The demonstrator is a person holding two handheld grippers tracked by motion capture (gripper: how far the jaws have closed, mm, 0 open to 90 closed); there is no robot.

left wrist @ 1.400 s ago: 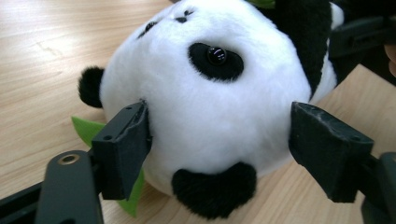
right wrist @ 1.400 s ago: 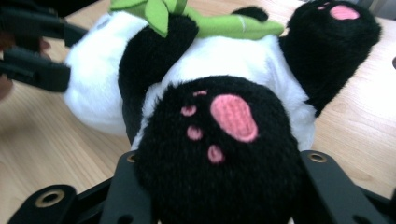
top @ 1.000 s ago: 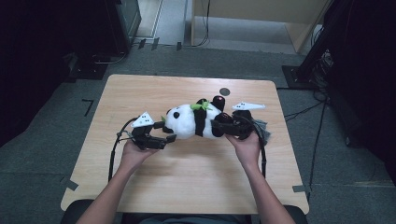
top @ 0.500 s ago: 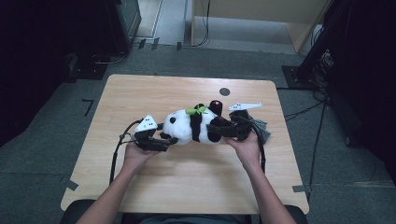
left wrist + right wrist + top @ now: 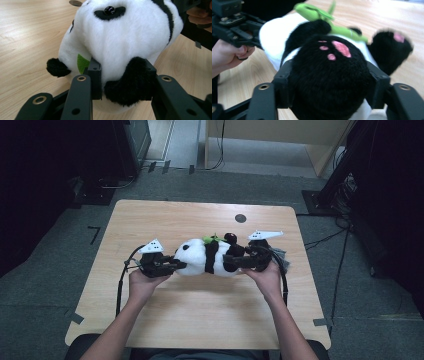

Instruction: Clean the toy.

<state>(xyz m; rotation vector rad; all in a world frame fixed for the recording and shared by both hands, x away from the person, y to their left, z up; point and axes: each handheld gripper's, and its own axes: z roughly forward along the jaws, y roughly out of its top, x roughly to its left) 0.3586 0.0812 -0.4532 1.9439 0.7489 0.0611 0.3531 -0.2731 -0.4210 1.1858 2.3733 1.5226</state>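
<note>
A black-and-white plush panda (image 5: 205, 257) lies on its side across the middle of the wooden table (image 5: 200, 320), with a green leaf (image 5: 210, 239) on its chest. My left gripper (image 5: 176, 265) has just been closing and its jaws now pinch the panda's head (image 5: 125, 37) at a black ear. My right gripper (image 5: 235, 261) sits at the other end, around a black foot with pink pads (image 5: 329, 82). Its jaws have just been opening, and the foot still fills the gap between them, fur brushing both pads.
A small dark round mark (image 5: 240, 218) lies on the table behind the panda. The person's forearms come in from the near edge. Dark furniture and cables stand on the floor around the table. In the right gripper view, the left gripper (image 5: 232, 22) shows beyond the panda.
The panda has come down and a little toward the person, and now rests flat. The left jaws have closed onto its head. The right jaws have spread wider around the foot.
</note>
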